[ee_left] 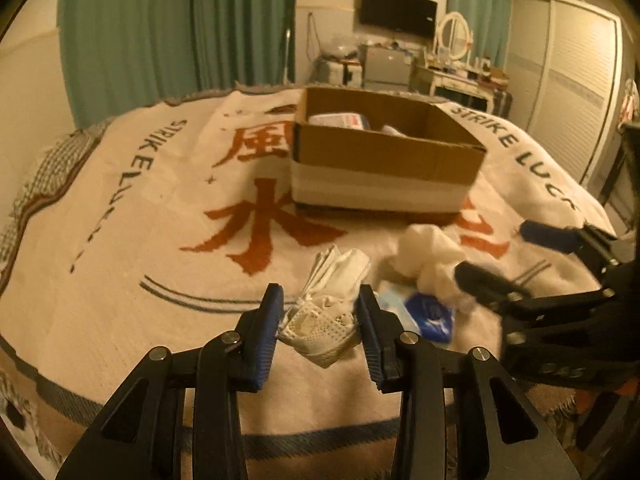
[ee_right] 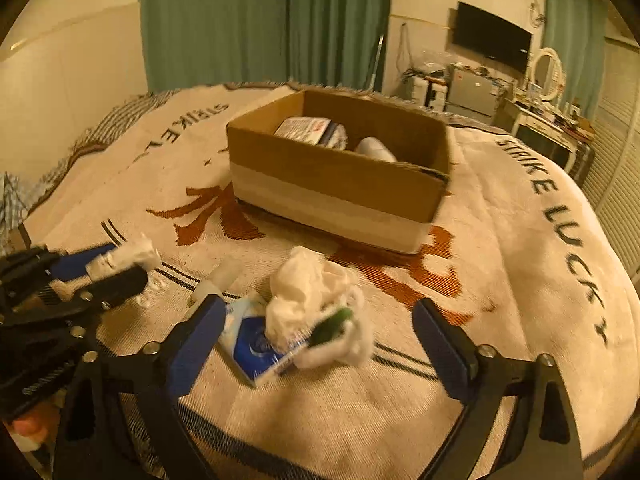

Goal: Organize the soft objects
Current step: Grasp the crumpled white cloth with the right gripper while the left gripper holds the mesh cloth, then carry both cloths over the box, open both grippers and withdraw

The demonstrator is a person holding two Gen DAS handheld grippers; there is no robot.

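One cardboard box [ee_right: 336, 184] sits on the bed; two items show inside it. In front of the box lie one white mesh cloth [ee_left: 324, 320], one crumpled white bag [ee_right: 316, 300] and one blue tissue pack [ee_right: 252, 344].

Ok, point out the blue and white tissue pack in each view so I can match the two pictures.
Left wrist view: the blue and white tissue pack lies low and right of centre, just right of the left gripper, partly under the crumpled white plastic bag.
Right wrist view: it lies low and left of centre, between the open fingers of the right gripper.
Shared landmark: the cardboard box behind it.
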